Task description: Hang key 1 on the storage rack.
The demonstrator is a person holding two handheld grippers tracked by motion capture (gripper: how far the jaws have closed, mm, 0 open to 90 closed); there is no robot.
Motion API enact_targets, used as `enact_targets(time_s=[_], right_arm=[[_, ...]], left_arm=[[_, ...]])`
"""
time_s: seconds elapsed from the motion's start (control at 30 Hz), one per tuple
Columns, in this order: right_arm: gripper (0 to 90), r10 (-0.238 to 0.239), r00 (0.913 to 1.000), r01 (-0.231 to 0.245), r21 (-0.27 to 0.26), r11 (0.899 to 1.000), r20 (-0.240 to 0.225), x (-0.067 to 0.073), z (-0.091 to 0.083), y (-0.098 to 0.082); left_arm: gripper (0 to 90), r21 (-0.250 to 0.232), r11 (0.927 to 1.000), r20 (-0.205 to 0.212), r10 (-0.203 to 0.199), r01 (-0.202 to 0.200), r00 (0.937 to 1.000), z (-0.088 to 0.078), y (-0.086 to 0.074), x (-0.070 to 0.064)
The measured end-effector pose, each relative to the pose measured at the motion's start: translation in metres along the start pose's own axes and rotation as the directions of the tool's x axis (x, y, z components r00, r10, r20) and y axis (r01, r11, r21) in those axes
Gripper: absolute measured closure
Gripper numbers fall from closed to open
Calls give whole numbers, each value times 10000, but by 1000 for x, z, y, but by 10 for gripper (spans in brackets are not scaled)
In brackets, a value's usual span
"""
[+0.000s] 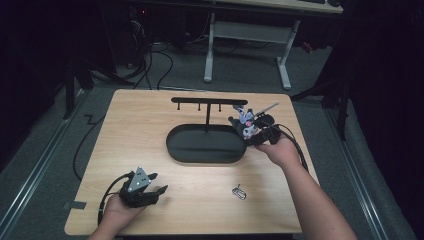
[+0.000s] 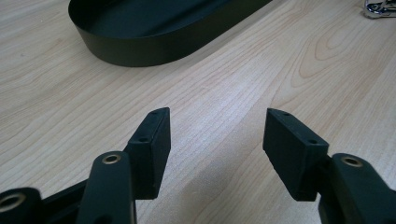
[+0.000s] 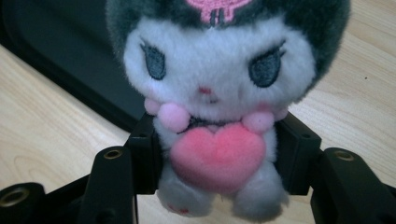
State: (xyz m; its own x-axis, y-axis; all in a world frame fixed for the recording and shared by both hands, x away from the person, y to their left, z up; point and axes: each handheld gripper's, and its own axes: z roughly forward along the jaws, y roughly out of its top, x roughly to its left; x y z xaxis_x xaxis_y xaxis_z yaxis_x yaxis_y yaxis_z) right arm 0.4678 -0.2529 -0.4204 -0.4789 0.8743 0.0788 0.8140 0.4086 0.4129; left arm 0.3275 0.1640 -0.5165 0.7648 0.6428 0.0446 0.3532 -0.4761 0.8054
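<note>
A small plush toy [image 3: 215, 98] with a white face, dark hood and pink heart sits squeezed between the jaws of my right gripper [image 3: 217, 154]. From above, the plush toy [image 1: 246, 125] hangs just past the right end of the black oval tray [image 1: 185, 150], in the right gripper [image 1: 257, 134]. A black T-shaped hook stand [image 1: 208, 102] rises from the tray's back. My left gripper [image 1: 150, 189] rests low near the table's front left, open, with nothing between its fingers [image 2: 152, 144]; bare wood shows in the gap.
A small metal clip [image 1: 239, 192] lies on the wood at front centre-right, and the same metal clip [image 2: 380, 7] peeks in at the left gripper view's top right corner. The tray's rim [image 2: 140, 49] lies ahead of the left gripper. Cables trail off both grippers.
</note>
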Motion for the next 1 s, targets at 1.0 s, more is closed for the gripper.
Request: enact_targets(time_s=[1.0], right_arm=[[414,-11,9987,-105,-2292,9733,-505,39,16,-149]], left_arm=[[425,191,9998,4,92,-92,10000,5,0,-4]])
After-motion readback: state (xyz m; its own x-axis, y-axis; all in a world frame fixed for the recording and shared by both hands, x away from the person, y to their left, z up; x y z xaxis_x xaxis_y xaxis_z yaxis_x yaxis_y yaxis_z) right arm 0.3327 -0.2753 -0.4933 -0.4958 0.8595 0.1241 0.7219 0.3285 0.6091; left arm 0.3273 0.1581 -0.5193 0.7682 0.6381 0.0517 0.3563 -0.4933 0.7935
